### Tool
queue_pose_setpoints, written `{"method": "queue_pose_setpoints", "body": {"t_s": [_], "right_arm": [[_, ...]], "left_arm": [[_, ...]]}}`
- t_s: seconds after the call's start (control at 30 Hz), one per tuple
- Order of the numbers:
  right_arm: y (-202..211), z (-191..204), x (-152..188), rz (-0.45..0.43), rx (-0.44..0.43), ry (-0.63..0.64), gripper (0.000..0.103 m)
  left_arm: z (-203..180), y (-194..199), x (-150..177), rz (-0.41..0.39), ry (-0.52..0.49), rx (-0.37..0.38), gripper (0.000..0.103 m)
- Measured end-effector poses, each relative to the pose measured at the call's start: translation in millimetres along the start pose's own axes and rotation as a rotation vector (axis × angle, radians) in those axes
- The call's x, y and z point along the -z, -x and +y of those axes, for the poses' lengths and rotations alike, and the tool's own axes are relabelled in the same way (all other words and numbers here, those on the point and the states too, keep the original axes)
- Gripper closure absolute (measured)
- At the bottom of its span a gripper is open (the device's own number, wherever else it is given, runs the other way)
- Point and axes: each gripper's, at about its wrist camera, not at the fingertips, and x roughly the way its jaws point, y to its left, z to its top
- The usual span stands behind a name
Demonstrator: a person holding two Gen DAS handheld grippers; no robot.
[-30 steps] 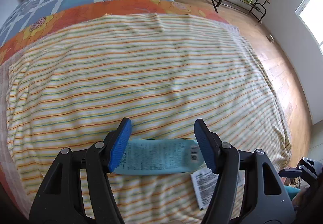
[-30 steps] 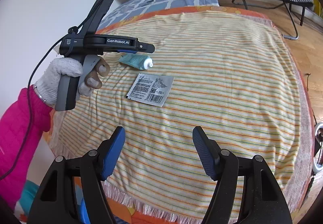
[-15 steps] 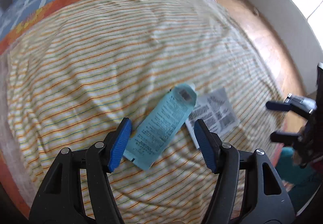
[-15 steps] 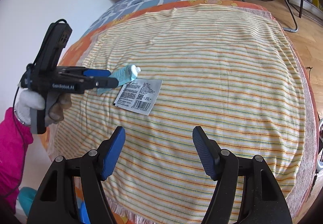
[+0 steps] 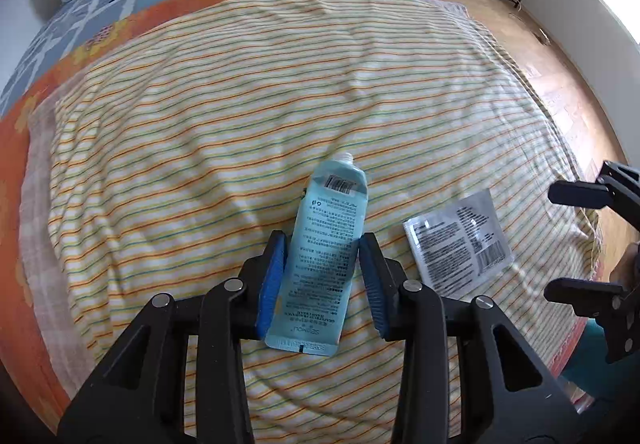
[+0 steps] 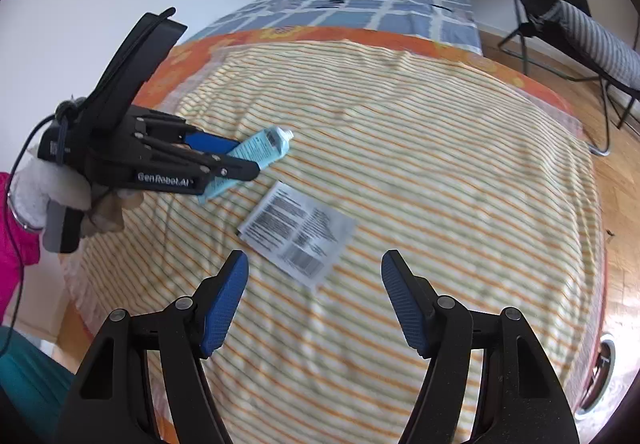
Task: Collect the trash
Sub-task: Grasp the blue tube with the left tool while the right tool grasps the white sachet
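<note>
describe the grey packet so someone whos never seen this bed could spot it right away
On the striped blanket, near its close edge, the packet lies flat, just ahead of the open right tongs. It is a flat grey printed square with a barcode, unlike the blue tube gripped in the left tongs.

Tube (image 6: 256, 152) rear half hidden behind left gripper (image 6: 224, 160) in right view. Print on tube & packet (image 5: 460, 244) too small to read. Chair (image 6: 580, 24) cut off by edge.
</note>
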Motion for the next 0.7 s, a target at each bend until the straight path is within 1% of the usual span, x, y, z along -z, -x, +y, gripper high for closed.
{"method": "queue_pose_setpoints", "body": {"t_s": [0.1, 0.23, 0.33, 0.4, 0.47, 0.57, 0.63, 0.67, 0.7], "right_arm": [[-16, 3, -12, 0.002, -0.049, 0.000, 0.034], [-43, -1, -27, 0.000, -0.054, -0.015, 0.034], [-60, -12, -36, 0.008, -0.080, -0.082, 0.034], [-69, -20, -37, 0.035, -0.103, -0.135, 0.034], [-68, -23, -36, 0.044, -0.128, -0.160, 0.034], [-64, -25, -32, 0.115, -0.217, -0.190, 0.034], [-60, -18, -25, 0.161, -0.259, -0.160, 0.034], [-59, -10, -23, 0.185, -0.266, -0.126, 0.034], [-58, -2, -20, 0.197, -0.244, -0.082, 0.034]], "left_arm": [[7, 6, 10, -0.006, 0.012, -0.002, 0.068], [13, 13, 31, 0.008, 0.019, 0.007, 0.070], [16, 18, 45, 0.008, 0.025, 0.010, 0.077], [18, 21, 48, 0.009, 0.038, 0.023, 0.077], [20, 23, 51, 0.008, 0.051, 0.032, 0.077], [19, 24, 53, 0.001, 0.044, 0.028, 0.077], [17, 24, 52, 0.001, 0.034, 0.019, 0.075], [16, 23, 51, -0.001, 0.033, 0.023, 0.066], [14, 23, 51, -0.005, 0.032, 0.023, 0.059]]}}
